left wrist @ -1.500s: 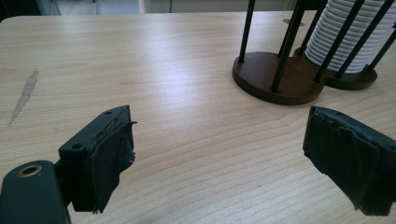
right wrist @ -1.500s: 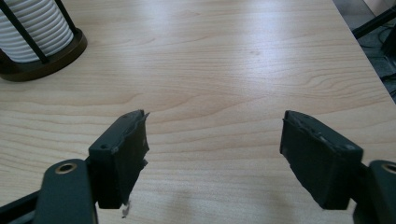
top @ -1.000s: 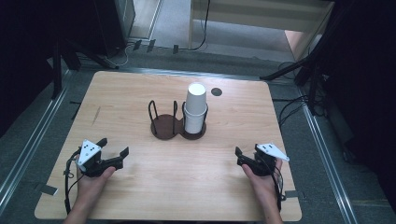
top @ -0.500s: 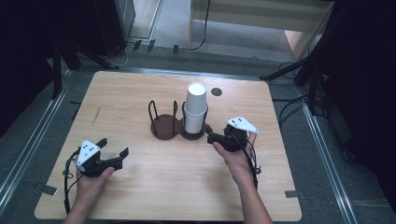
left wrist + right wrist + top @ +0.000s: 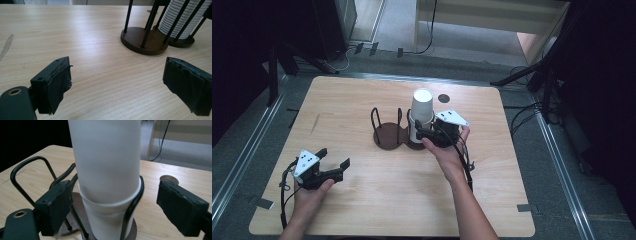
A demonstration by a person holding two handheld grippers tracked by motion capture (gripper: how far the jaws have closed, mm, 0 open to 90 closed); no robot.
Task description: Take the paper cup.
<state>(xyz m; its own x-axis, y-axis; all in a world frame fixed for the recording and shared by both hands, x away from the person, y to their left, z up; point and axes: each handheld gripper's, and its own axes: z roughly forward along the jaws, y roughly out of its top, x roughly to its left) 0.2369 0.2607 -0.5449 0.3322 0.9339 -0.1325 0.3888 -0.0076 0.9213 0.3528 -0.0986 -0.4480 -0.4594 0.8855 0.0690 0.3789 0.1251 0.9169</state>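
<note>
Your right tool (image 5: 426, 134) is sitting at the stack of white paper cups (image 5: 421, 111), which is standing upright in the right ring of the dark wire cup holder with two round brown bases (image 5: 388, 135) near the middle of the light wooden desk (image 5: 362, 200). Its jaws have just been opening and are flanking the stack without pressing it. Your left tool (image 5: 334, 162) is resting wide open and holding nothing near the desk's front left.

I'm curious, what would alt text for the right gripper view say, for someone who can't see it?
A tall stack of white paper cups stands in a black wire holder on a wooden table, between the two open black jaws of the right gripper, whose pads do not touch it. An empty wire loop rises at the left.
</note>
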